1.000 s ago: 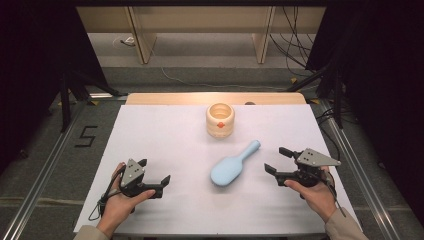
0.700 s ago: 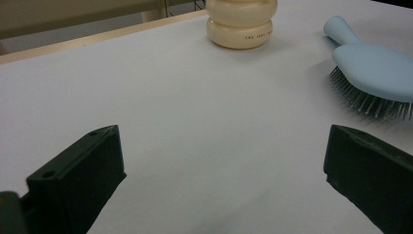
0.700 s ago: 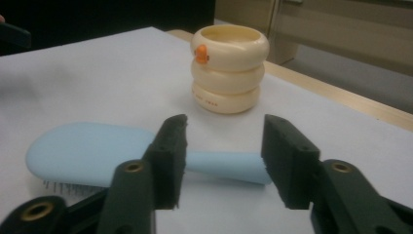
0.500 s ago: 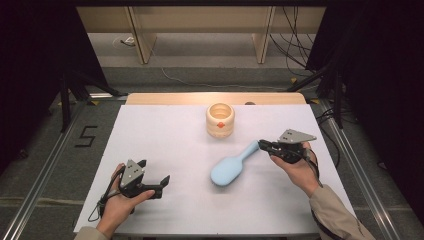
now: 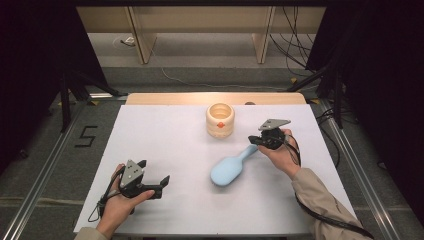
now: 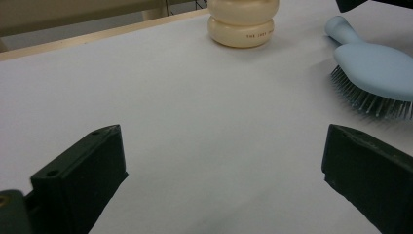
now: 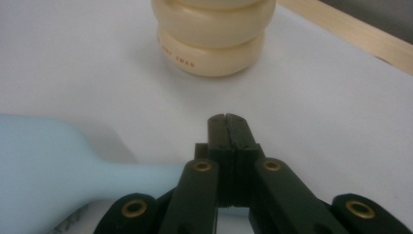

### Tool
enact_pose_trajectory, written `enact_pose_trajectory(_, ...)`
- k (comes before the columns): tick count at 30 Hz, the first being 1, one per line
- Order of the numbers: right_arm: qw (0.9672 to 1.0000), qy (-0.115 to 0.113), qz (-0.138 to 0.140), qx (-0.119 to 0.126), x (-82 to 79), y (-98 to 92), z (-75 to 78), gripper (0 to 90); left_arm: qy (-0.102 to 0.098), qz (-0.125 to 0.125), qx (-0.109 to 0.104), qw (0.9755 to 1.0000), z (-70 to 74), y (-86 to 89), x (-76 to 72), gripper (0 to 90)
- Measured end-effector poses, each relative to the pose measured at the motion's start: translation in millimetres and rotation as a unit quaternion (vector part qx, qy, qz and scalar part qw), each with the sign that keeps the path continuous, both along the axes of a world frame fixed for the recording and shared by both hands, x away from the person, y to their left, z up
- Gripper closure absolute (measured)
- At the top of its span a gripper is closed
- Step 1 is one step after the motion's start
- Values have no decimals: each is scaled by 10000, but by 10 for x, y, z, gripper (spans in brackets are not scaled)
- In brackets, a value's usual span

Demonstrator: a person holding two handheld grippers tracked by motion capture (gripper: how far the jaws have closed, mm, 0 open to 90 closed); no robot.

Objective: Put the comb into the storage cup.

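One hairbrush (image 5: 231, 168), handle toward cup (image 5: 220, 120)

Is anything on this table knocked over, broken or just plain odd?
Nothing spilled or broken. The cream jar stands upright. The blue hairbrush lies bristles down, at a slant. One oddity: the right gripper has its jaws shut empty above the brush handle, not around it. The left gripper rests open.

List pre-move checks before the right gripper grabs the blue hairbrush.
1. Right gripper jaws open for a grasp: not ok, shut with nothing between them.
2. Gripper above the handle: ok.
3. Gripper touching the handle: cannot tell.
4. Hairbrush lying bristles down: ok.
5. Cream jar apart from the brush: ok.
6. Left gripper out of the way: ok, open, near the table edge.
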State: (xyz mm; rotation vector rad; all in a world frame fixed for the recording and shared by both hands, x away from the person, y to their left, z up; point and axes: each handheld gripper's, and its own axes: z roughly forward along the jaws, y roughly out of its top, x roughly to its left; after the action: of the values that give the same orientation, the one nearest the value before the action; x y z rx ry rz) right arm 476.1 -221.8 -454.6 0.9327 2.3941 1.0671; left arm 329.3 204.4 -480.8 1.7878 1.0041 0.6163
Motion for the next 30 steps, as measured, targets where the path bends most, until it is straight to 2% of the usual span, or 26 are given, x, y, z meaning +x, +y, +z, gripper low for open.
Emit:
enact_pose_trajectory(3, 9999, 95, -27, -130, 117, 61, -43, 900, 5, 0, -10, 10000, -4, 0, 1, 20)
enact_pose_trajectory(5, 9998, 120, -16, -149, 134, 73, -49, 900, 9, -5, -18, 10000, -5, -1, 0, 20)
enact_pose_trajectory(7, 9994, 283, -22, -196, 194, 117, -75, 900, 10, -5, -20, 10000, -5, -1, 0, 22)
enact_pose_trajectory(11, 9988, 382, -11, -296, 243, 161, -105, 900, 14, -14, -18, 10000, -3, -1, -2, 22)
enact_pose_trajectory(24, 9971, 535, -100, -532, 281, 181, -143, 900, 11, -27, -12, 10000, -7, -6, 0, 24)
enact_pose_trajectory(30, 9962, 652, -139, -559, 281, 176, -159, 900, 12, -24, -8, 10000, -7, -6, -1, 25)
